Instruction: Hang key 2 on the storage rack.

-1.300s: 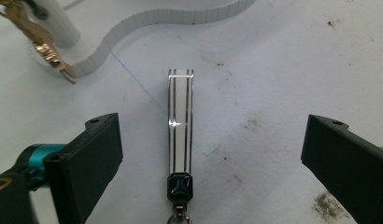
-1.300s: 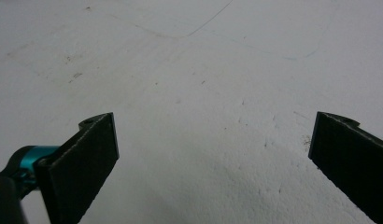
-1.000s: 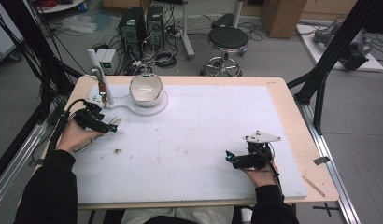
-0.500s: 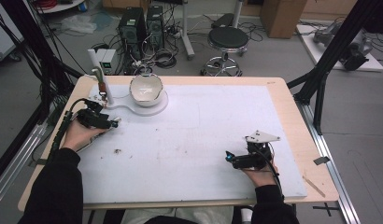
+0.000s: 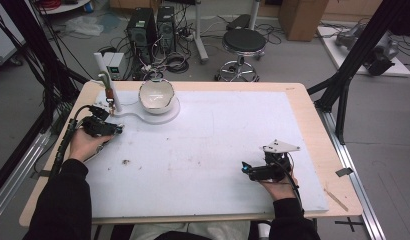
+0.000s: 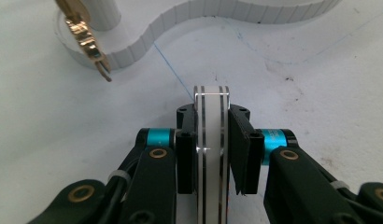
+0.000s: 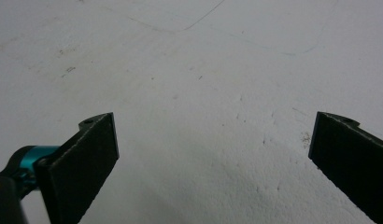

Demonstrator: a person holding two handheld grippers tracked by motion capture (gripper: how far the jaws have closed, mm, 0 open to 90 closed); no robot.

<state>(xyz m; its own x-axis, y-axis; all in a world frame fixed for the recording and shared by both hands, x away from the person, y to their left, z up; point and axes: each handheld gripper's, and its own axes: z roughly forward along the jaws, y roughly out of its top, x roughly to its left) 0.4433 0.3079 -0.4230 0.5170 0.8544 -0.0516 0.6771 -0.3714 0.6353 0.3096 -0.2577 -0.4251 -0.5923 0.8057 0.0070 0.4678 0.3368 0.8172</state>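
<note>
My left gripper (image 5: 102, 128) lies at the table's left, just in front of a white stand. It is shut on a thin white piece with two dark stripes (image 6: 211, 140), held edge-on between the jaws of the left gripper (image 6: 212, 133). A gold, key-like pendant (image 6: 87, 42) hangs from the stand's white post (image 5: 114, 95), up and to the left of the jaws. A white bowl (image 5: 156, 94) sits on the stand's round base (image 5: 170, 112). My right gripper (image 5: 247, 170) rests at the front right, its jaws wide open over bare white board, with nothing in the right gripper (image 7: 213, 154).
A white foam board (image 5: 218, 135) covers the wooden table (image 5: 313, 115). A small dark crumb (image 5: 126, 161) lies near the left hand. Blue pen lines (image 6: 175, 79) run along the stand's wavy base edge. Black frame struts (image 5: 343, 85) stand at the right edge.
The left gripper has edged slightly toward the stand with the white piece still in it. The right gripper has not moved.
</note>
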